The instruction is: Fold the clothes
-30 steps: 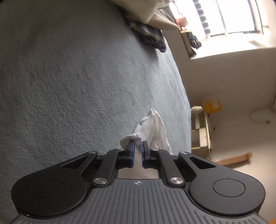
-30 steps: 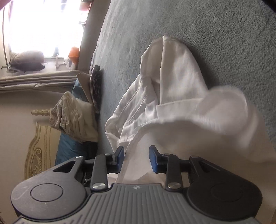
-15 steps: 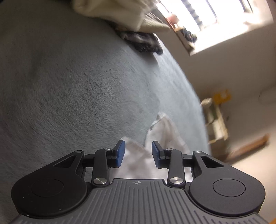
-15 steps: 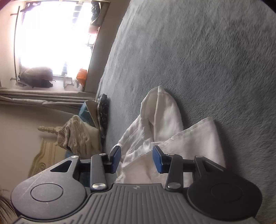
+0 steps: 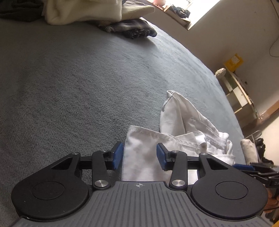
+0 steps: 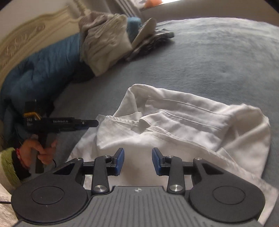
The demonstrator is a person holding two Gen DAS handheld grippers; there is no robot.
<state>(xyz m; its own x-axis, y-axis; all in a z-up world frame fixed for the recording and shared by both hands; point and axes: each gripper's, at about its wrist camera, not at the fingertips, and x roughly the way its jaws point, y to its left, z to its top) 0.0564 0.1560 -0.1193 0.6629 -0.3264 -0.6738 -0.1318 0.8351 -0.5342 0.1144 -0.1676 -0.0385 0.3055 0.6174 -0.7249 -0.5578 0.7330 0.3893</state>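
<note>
Each gripper has a ribbed grey body, two round black discs at the lower corners and black linkage arms pinned with silver screws. The left gripper and the right gripper both carry blue pads on their fingertips. At the left of the right wrist view, the left hand wears a fuzzy green cuff over a dark sleeve edge and a red band.

A grey-blue blanket covers a bed with a cream carved headboard. Daylight pours through a window onto a beige wall. A wooden shelf unit stands beside the bed.
</note>
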